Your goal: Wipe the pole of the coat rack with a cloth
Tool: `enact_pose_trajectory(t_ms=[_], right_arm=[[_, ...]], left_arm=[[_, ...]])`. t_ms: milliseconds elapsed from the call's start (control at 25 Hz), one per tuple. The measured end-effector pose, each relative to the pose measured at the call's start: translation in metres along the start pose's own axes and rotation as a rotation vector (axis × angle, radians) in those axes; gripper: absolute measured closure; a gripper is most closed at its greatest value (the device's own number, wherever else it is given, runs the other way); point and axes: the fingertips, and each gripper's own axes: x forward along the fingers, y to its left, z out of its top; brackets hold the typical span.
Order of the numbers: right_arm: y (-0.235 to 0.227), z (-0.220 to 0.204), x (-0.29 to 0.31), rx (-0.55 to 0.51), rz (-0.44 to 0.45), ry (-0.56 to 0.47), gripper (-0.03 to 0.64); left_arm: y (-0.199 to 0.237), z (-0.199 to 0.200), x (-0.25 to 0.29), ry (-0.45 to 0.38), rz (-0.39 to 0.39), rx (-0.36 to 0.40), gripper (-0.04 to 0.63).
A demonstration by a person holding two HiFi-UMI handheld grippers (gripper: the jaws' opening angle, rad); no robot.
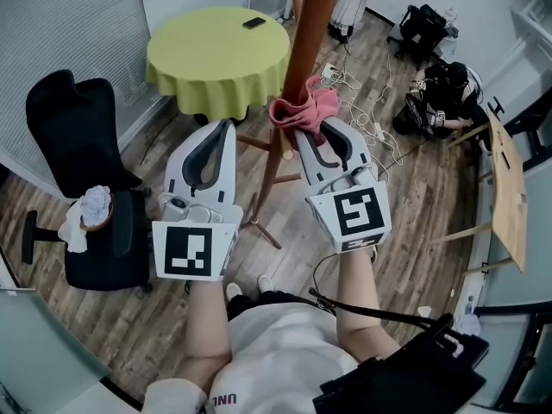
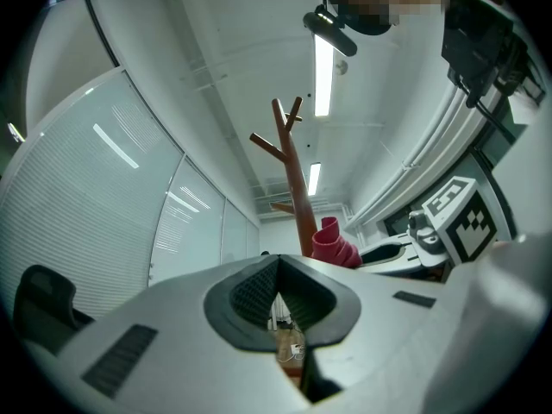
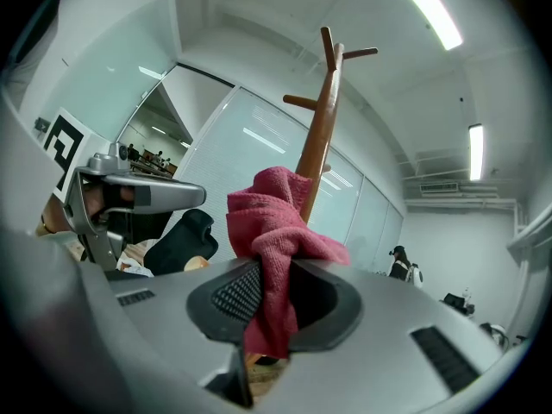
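Right tool (image 1: 314,129) tight on pink cloth (image 1: 304,109) against pole (image 1: 304,33) — left tool (image 1: 222,128) closed, empty

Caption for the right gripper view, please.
Right gripper shut on a red cloth, raised before the wooden coat rack pole.

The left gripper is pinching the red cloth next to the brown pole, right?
Not quite. It is the right gripper that is pinching the red cloth next to the brown pole. The right gripper view shows the cloth clamped between its jaws. In the left gripper view, the left gripper is shut with nothing in it.
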Motion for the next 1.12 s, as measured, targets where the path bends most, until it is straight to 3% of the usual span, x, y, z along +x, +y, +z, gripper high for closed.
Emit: enact_pose_trajectory(t_ms=[320,560,1120], right_arm=[[0.003,0.005,-0.004,-0.042,0.022,-0.002,0.535],[0.006,0.018,-0.008,-0.105,0.044,-0.069,0.535],[0.006,0.031,-0.017,-0.093,0.028,-0.099,0.535]], left_arm=[[0.003,-0.003,0.0,0.006,0.005,-0.011,0.583],[0.0,-0.005,-0.001,0.012,-0.001,-0.011,0.583],[-0.004,-0.011,0.001,0.028,-0.025,-0.023,0.581]])
